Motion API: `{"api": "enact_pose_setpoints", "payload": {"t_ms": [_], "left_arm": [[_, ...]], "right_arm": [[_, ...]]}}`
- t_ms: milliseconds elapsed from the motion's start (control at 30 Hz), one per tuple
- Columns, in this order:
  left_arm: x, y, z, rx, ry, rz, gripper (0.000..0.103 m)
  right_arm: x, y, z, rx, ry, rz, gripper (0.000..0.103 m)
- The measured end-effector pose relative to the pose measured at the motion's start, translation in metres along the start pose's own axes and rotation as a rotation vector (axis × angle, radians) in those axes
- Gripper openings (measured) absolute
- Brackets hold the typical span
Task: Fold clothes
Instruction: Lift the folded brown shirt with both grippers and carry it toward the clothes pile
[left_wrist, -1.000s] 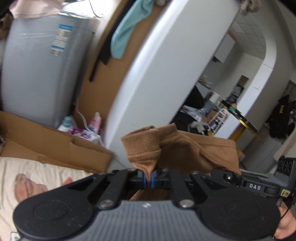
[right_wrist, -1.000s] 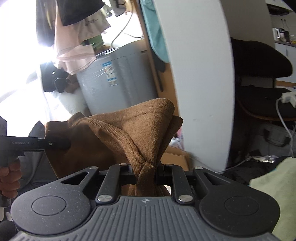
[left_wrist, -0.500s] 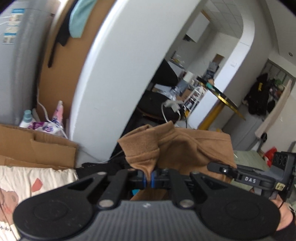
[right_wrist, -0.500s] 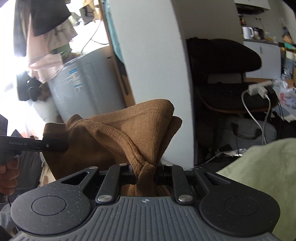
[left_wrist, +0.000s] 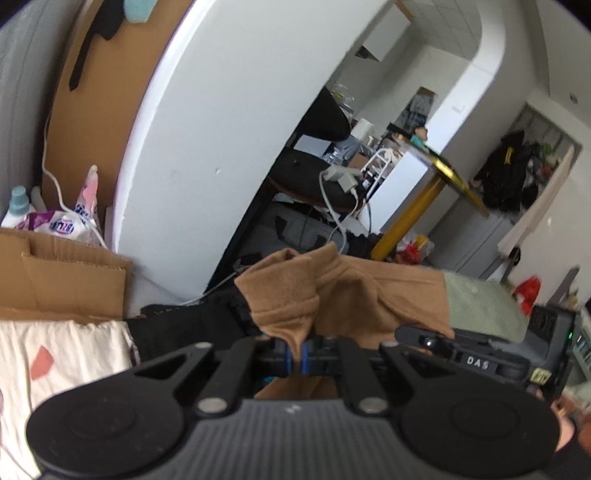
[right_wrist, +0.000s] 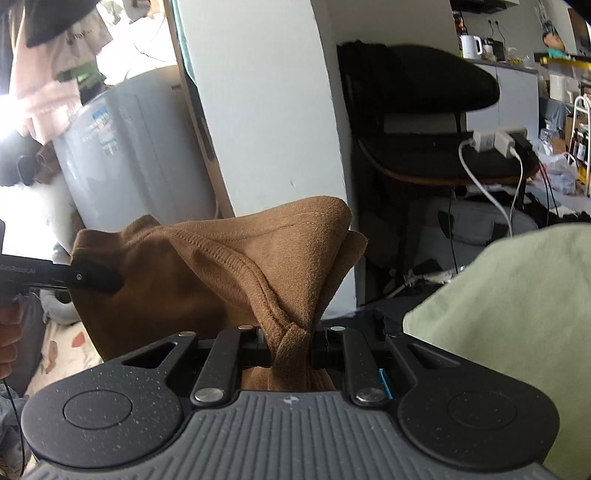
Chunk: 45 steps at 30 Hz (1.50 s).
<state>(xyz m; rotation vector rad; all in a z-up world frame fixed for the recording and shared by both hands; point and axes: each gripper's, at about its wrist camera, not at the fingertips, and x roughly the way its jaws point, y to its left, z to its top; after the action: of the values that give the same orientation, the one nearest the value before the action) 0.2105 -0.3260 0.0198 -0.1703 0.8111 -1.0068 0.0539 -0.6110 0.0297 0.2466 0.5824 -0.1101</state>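
Plainly clamped, both sets of tongs, on one brown garment (right_wrist: 207, 266). Left gripper (left_wrist: 298, 360) pinched tight on a thin fold of the cloth, blue pads nearly together, fabric rising just ahead of the tips and spreading toward the right gripper (right_wrist: 291, 345). Right one closed on a thicker bunch of the same cloth, near a ribbed seam, jaws held slightly apart by the wad. Stretched between the two, the garment, sagging below both. Seen from the right wrist: the left tool's black finger at the cloth's far left edge, a hand (right_wrist: 9, 332) behind it. Seen from the left wrist: the right tool's dark body to the right, touching the cloth's far end. Pale green cloth (right_wrist: 517, 314) just right of the right tongs. Printed cream sheet (left_wrist: 55, 354) below and left of the left tongs, cardboard (left_wrist: 66, 280) beyond it. Grey washing machine (right_wrist: 129, 158) and white pillar (right_wrist: 273, 110) well ahead.
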Motion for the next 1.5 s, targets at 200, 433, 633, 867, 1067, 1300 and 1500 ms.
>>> {"api": "enact_pose_setpoints", "payload": {"t_ms": [200, 433, 633, 867, 1067, 1300, 1500], "left_arm": [[0.028, 0.022, -0.024, 0.006, 0.031, 0.007, 0.005], [0.057, 0.052, -0.042, -0.021, 0.069, 0.013, 0.005], [0.080, 0.070, -0.049, -0.011, 0.084, 0.014, 0.005], [0.107, 0.093, -0.048, -0.002, 0.084, 0.022, 0.005], [0.129, 0.116, -0.041, -0.011, 0.076, 0.031, 0.005], [0.155, 0.141, -0.030, -0.004, 0.078, 0.057, 0.005], [0.178, 0.155, -0.024, 0.017, 0.074, 0.088, 0.005]], "right_arm": [[0.034, -0.006, -0.029, -0.002, 0.045, -0.032, 0.016], [0.072, -0.013, -0.048, -0.007, 0.100, -0.072, 0.016], [0.102, -0.018, -0.061, -0.006, 0.100, -0.094, 0.016], [0.138, -0.026, -0.069, 0.000, 0.102, -0.114, 0.016], [0.169, -0.034, -0.063, -0.014, 0.105, -0.124, 0.016], [0.206, -0.038, -0.055, -0.043, 0.114, -0.132, 0.017], [0.237, -0.042, -0.054, -0.072, 0.123, -0.149, 0.017]]}}
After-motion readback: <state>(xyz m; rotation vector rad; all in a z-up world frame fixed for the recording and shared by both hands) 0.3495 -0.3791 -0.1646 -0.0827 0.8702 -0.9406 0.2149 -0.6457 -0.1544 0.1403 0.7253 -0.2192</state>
